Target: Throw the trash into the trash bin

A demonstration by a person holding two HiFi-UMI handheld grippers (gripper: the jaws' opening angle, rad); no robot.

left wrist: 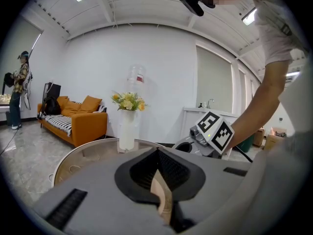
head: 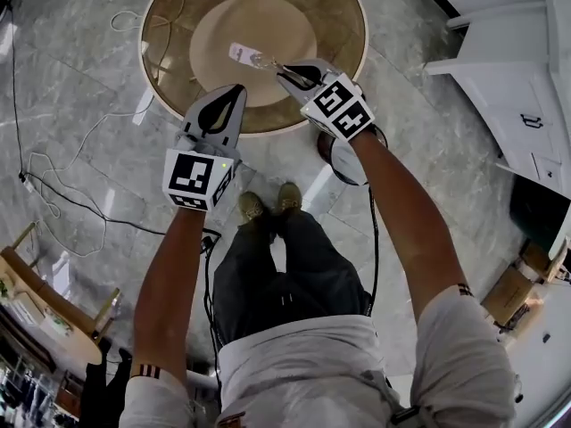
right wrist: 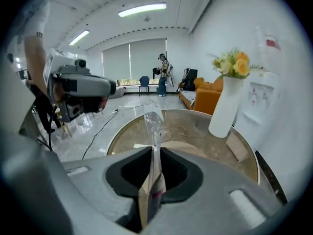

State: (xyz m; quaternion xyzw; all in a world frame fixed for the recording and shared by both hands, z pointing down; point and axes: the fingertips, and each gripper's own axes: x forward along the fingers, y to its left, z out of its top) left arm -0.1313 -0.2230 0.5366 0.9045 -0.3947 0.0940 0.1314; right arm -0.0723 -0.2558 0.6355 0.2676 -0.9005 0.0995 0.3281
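Observation:
A clear, crumpled plastic wrapper [head: 245, 54] hangs over the round wooden table [head: 359, 50]. My right gripper [head: 281, 68] is shut on it. In the right gripper view the wrapper [right wrist: 152, 124] stands up from between the pressed pads of the right gripper [right wrist: 153, 150]. My left gripper [head: 236, 89] hovers at the table's near edge, to the left of the right one. In its own view the left gripper [left wrist: 157, 152] has its jaws together with nothing in them. A round, dark-rimmed bin [head: 339, 157] stands on the floor under my right forearm, partly hidden by it.
A white vase of yellow flowers [right wrist: 225, 106] stands on the table's far side. Cables [head: 53, 194] trail over the marble floor at the left. A white cabinet [head: 508, 69] stands at the right. Further off are an orange sofa [left wrist: 73, 119] and a standing person [left wrist: 19, 89].

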